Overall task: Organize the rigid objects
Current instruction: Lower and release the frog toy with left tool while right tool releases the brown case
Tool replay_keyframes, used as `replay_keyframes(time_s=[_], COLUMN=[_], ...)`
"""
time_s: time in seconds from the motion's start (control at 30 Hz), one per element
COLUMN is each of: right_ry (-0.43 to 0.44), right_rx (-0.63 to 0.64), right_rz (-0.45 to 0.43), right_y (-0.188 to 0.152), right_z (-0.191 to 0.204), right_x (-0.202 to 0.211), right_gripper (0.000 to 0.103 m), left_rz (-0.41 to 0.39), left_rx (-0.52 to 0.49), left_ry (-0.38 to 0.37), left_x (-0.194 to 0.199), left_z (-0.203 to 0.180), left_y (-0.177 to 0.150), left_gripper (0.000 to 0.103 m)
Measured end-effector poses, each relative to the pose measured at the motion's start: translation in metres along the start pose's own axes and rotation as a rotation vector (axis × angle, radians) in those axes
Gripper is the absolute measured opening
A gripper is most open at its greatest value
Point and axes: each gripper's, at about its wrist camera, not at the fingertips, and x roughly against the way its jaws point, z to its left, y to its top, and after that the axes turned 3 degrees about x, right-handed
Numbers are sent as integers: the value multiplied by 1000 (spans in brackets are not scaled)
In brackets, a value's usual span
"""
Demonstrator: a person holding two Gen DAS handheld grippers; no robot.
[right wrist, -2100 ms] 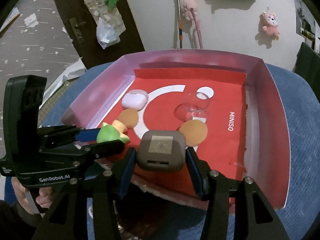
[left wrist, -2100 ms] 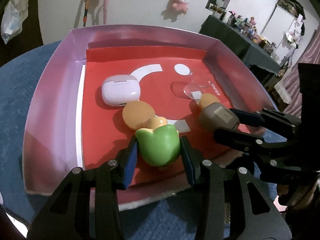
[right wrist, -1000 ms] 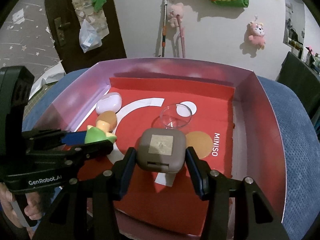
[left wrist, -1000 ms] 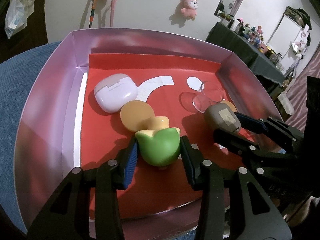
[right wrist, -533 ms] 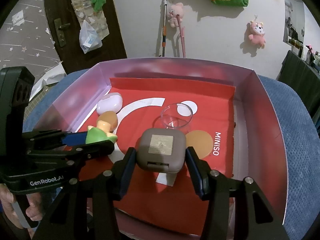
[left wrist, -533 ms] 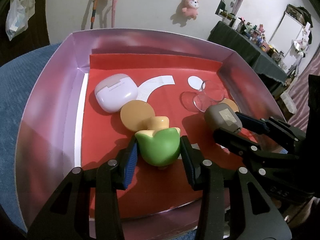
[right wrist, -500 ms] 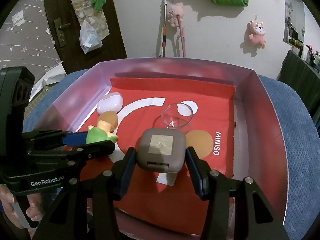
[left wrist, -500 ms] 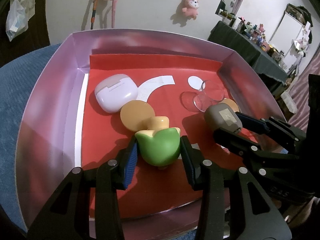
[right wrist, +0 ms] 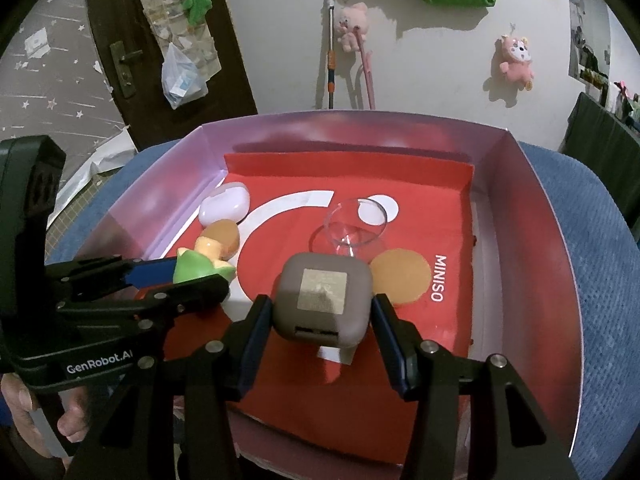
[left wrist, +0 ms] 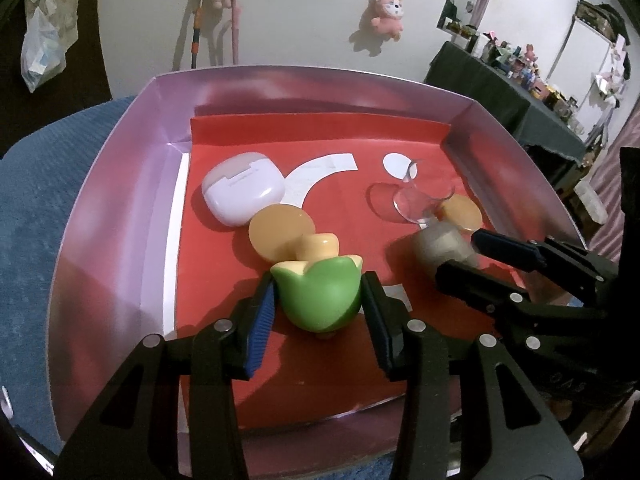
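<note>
A green tulip-shaped toy (left wrist: 318, 294) with a yellow stem sits between the blue pads of my left gripper (left wrist: 318, 300), which is shut on it over the near part of the red floor. In the right wrist view the same toy (right wrist: 194, 270) shows at the left gripper's (right wrist: 180, 276) tips. My right gripper (right wrist: 322, 320) is shut on a taupe square case (right wrist: 322, 300), held just above the floor. That case (left wrist: 442, 246) looks blurred in the left wrist view. Both objects are inside the pink-walled box (left wrist: 120, 200) (right wrist: 520, 280).
On the box floor lie a lilac earbud case (left wrist: 244, 194) (right wrist: 224, 208), an orange disc (left wrist: 276, 232) touching the toy's stem, a clear glass dish (right wrist: 352, 224) and a second orange disc (right wrist: 398, 278). A blue cushion (right wrist: 600, 280) surrounds the box. A hand (right wrist: 24, 412) grips the left tool.
Over the last two seconds both grippers carried their objects from the box's near edge further in over the red floor. In the last half second almost nothing has moved.
</note>
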Motion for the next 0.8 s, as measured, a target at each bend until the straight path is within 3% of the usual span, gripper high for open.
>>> replay_keyframes(time_s=[0.13,0.27,0.33,0.47,0.57,0.8], right_ry=[-1,0,1,7,10,12], right_rx=[-3,0,2,4,8,26], right_rz=[-9,-21,-27,-40,-52,-91], right_y=[-1,-1,-1,-3,-5,-10], right_z=[-1,-1,0,1,3,9], right_x=[2,8,10,16,22,40], right_gripper=[54,57,63,64,67,75], left_rz=[-12,-55,-69,-78,-78,-107], left_rx=[3,-3,-6,-8,-7,-11], left_ry=[-1,16,20,26,31,23], left_x=[3,14,19,23,24,35], left_z=[1,1,1,3,3,1], left_y=[0,-1,-1,-2,-4,-8], left_gripper=[41,67,68,68,78,82])
